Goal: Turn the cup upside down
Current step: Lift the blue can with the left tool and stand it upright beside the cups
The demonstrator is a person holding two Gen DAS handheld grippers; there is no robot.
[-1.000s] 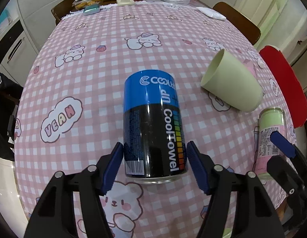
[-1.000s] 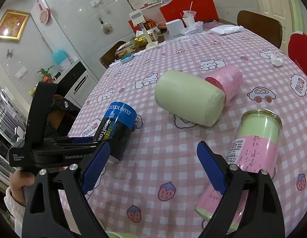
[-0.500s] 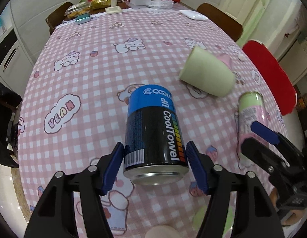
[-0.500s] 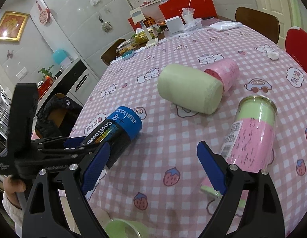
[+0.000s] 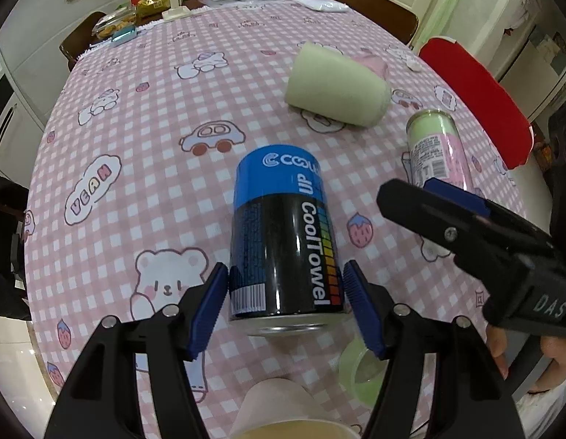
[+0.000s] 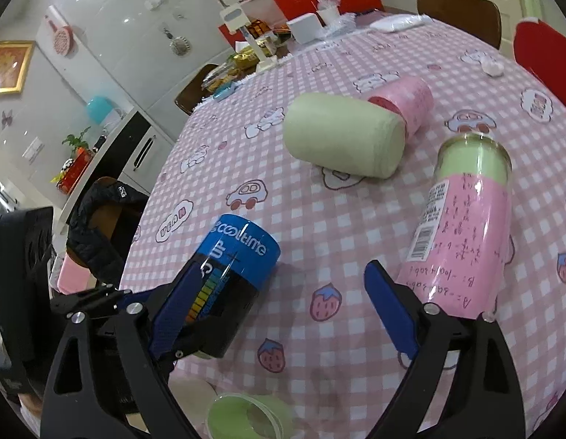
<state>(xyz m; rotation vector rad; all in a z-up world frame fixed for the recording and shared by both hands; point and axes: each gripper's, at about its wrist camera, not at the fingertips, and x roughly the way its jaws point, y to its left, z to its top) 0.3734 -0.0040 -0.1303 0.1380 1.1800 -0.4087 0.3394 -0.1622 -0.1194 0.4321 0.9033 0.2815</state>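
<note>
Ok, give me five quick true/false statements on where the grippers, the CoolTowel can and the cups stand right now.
1. The left gripper is shut on the blue-and-black can. True.
2. The right gripper grips the pink-and-green can. False: its jaws are open with nothing between them.
3. The green cup stands upright. False: it lies on its side.
4. A pink cup lies just behind the green cup. True.
5. The tablecloth is plain white. False: pink check with cartoon prints.
</note>
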